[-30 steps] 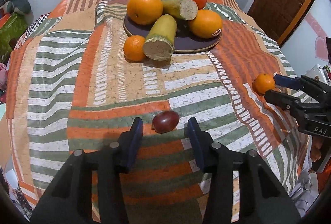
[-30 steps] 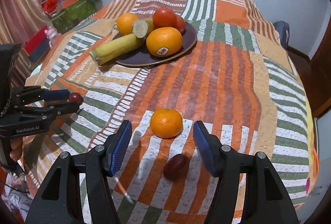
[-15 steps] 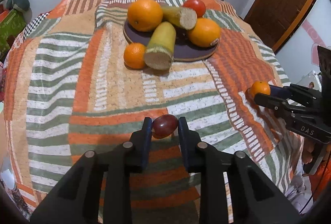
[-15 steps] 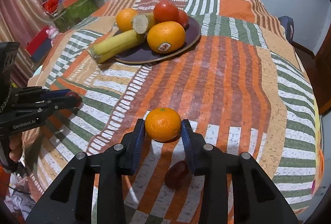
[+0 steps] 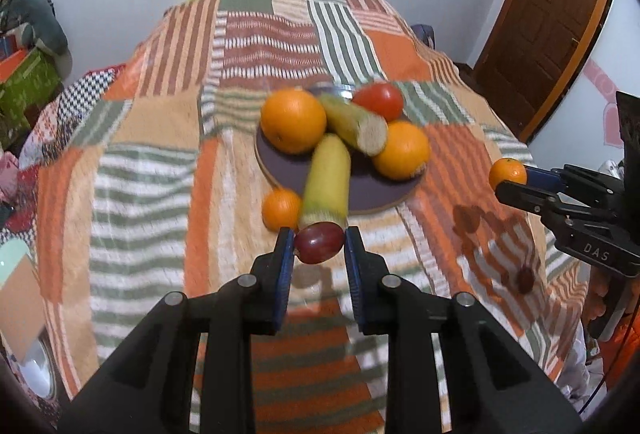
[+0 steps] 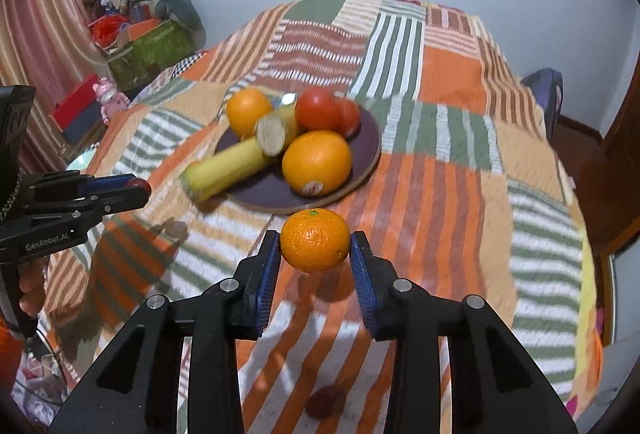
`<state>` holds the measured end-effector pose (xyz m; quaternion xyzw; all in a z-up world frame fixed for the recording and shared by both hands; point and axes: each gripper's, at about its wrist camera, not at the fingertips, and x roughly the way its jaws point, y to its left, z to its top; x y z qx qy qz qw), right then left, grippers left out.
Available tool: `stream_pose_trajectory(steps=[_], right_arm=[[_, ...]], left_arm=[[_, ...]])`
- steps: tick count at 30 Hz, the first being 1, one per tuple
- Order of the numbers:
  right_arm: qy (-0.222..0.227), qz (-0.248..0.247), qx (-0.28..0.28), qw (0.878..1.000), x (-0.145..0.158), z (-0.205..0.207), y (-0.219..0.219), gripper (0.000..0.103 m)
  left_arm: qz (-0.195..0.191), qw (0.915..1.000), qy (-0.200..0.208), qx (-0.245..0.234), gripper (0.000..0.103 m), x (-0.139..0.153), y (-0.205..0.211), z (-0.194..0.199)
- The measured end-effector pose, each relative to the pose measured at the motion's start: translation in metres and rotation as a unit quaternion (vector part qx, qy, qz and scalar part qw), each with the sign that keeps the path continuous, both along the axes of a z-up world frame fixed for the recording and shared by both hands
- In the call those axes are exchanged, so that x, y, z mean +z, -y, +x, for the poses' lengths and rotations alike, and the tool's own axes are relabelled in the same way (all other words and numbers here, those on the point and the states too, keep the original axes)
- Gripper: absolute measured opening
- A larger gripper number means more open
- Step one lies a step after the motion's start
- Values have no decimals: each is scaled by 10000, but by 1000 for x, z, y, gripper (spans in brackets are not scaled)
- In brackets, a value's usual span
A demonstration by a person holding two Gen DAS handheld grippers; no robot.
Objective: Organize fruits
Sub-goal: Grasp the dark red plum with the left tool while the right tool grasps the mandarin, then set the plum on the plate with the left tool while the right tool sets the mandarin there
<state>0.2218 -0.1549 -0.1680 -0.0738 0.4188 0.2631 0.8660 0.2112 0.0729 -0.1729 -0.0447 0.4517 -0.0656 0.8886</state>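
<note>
Fruits held aloft — plum [image 5: 319, 243] (left gripper [image 5: 318, 248]), mandarin [image 6: 315, 246] right gripper [image 6: 315, 254].

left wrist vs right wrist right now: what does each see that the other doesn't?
Only the left wrist view: a small orange on the cloth beside the plate, hidden behind the banana in the right view, and the brown door.

Only the right wrist view: a second tomato behind the first, and the green box by the curtain.

Both: the left claw shut on the red plum, the right claw shut on the mandarin, both lifted; the plate of fruit; a dark plum lying on the cloth.
</note>
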Motion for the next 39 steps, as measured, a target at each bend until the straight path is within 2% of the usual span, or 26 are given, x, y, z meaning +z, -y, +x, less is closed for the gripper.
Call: stream_pose_trajectory(steps=[4, 14, 19, 26, 35, 36, 38, 39], right_arm=[[239, -68, -58, 9997, 9, 15, -2, 33], [371, -107, -145, 9991, 13, 63, -6, 33], [202, -200, -130, 9995, -2, 84, -11, 33], [-183, -64, -134, 9997, -21, 113, -19, 33], [-547, -196, -93, 9983, -48, 131, -29, 33], [-522, -198, -114, 9984, -47, 130, -28, 36], [-490, -327, -180, 9981, -46, 132, -26, 47], [-449, -353, -220, 9981, -45, 131, -24, 57]], left_arm=[[-1, 9999, 131, 32, 25, 8, -6, 14], [61, 9999, 127, 38, 25, 4, -9, 53], [83, 10000, -19, -11, 25, -9, -9, 75], [-83, 9997, -242, -3, 25, -27, -16, 102], [-170, 9991, -397, 18, 26, -44, -17, 110], [-157, 9990, -413, 14, 26, -45, -17, 110], [-131, 9991, -415, 2, 36, -46, -14, 110], [-100, 9992, -392, -9, 40, -46, -13, 109]])
